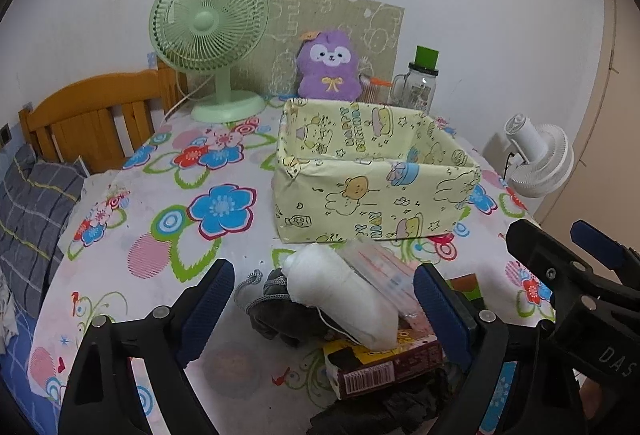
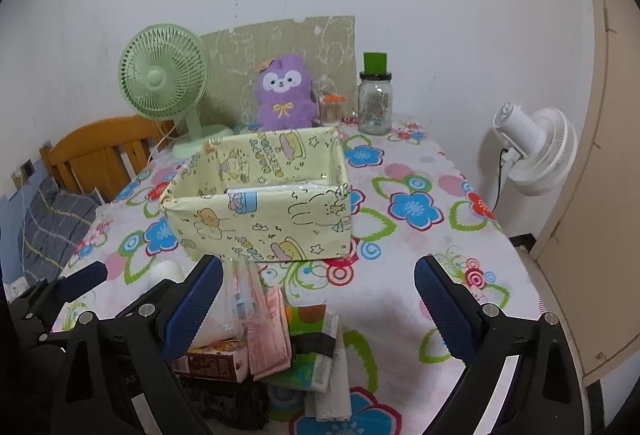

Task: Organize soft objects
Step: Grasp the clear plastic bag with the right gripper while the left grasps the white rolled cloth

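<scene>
A pale yellow cartoon-print box stands open on the flowered tablecloth; it also shows in the right wrist view, with something white inside. In front of it lies a pile: a white rolled cloth, a grey knit item, a clear pink packet, a brown snack carton. My left gripper is open, its fingers on either side of the white roll. My right gripper is open above the pink packet and a tissue pack. The left gripper's fingertip shows at left.
A green desk fan, a purple plush toy and a glass jar with green lid stand along the wall. A white fan stands off the table's right edge. A wooden bed frame is at left.
</scene>
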A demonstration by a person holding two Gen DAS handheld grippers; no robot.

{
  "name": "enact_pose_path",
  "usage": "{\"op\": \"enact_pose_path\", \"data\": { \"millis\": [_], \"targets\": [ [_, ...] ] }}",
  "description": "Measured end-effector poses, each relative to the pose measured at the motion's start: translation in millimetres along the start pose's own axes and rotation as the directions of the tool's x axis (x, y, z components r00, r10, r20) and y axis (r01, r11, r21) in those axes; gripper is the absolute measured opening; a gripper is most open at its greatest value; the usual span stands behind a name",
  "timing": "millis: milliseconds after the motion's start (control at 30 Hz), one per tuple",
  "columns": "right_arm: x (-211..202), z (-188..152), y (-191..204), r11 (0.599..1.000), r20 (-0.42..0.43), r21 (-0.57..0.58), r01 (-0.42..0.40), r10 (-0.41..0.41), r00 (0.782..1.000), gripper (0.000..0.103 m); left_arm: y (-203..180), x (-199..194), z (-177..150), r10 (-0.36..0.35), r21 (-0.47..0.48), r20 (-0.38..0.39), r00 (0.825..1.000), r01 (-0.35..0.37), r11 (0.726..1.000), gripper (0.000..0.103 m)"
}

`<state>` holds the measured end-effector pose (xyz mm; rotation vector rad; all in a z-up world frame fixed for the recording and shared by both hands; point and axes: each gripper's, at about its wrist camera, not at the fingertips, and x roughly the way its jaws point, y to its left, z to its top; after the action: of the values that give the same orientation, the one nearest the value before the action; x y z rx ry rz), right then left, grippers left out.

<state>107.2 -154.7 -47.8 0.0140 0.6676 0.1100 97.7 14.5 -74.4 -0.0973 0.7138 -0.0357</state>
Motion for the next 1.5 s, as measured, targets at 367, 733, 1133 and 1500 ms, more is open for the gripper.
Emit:
{"op": "enact_pose_path", "data": {
  "millis": [367, 733, 1133, 1500],
  "targets": [
    [32, -2, 8, 1.000, -0.072, -0.006, -0.024, 0.024, 0.997, 0.095, 2, 24, -2, 0.000, -0.007, -0.064, 0.998, -0.001, 1.000, 0.087],
    [57, -4, 16, 0.999, -0.133, -0.019, -0.049, 0.046, 0.990, 0.094, 4, 50, -2, 0.010, -0.002, -0.122, 0.993, -0.010, 1.000, 0.083],
    [87, -6, 24, 0.995, -0.209, 0.001, -0.105, 0.102, 0.973, 0.088, 6, 69, -2, -0.006, -0.007, -0.167, 0.986, 0.005, 1.000, 0.080],
    [110, -11, 41, 0.987, -0.283, -0.011, -0.160, 0.150, 0.947, 0.069, 4, 77, -5, 0.008, 0.039, -0.187, 0.982, -0.001, 0.999, 0.074]
  ]
}}
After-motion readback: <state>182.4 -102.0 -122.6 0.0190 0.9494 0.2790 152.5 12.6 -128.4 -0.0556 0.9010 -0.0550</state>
